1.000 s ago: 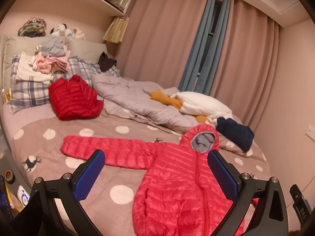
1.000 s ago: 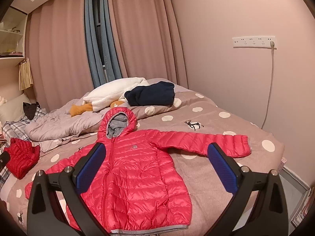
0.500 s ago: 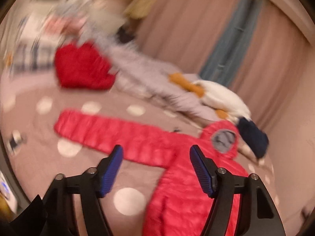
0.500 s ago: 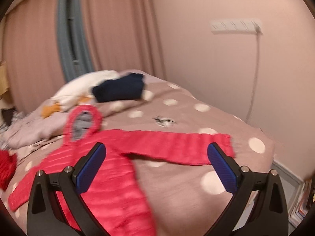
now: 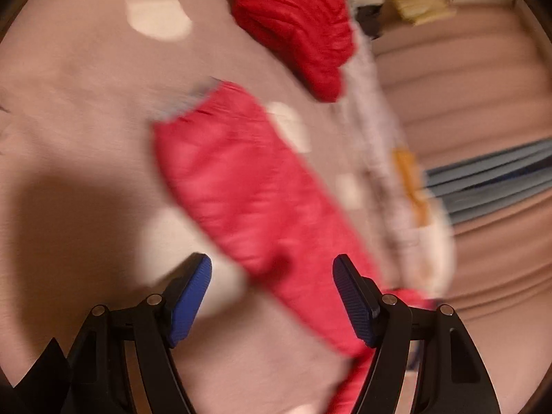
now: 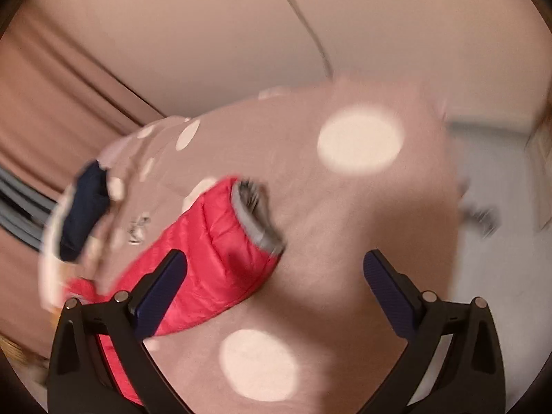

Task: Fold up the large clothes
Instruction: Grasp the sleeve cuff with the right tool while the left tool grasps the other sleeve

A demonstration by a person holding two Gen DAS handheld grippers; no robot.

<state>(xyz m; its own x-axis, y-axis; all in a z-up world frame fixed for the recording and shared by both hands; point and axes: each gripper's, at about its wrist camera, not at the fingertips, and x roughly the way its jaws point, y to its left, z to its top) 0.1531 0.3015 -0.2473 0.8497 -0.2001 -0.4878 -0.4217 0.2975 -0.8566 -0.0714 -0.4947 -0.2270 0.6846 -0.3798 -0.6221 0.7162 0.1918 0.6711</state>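
The pink-red puffer jacket lies flat on the dotted bed cover [image 5: 86, 79]. The left wrist view is blurred: the jacket's left sleeve [image 5: 241, 179] runs diagonally, its grey-edged cuff [image 5: 186, 101] at the upper left. My left gripper [image 5: 272, 265] hovers just above the sleeve's middle. Its jaws are opening, with the sleeve showing between them and no pad pressing on it. In the right wrist view the other sleeve [image 6: 214, 265] ends in a grey cuff [image 6: 257, 214]. My right gripper [image 6: 276, 258] is open just short of that cuff, its left finger [image 6: 162, 293] over the sleeve.
A folded red jacket [image 5: 296, 17] lies beyond the left sleeve, with a grey quilt [image 5: 376, 138] and curtains [image 5: 483, 103] to the right. A navy garment [image 6: 82, 214] sits at the left. The bed edge drops to the floor [image 6: 500, 172] on the right. A cable [image 6: 310, 24] hangs on the wall.
Both grippers have dropped toward the bed and rolled, each closing in on one sleeve. The left jaws stand narrower than one second ago. The right jaws have stayed wide.
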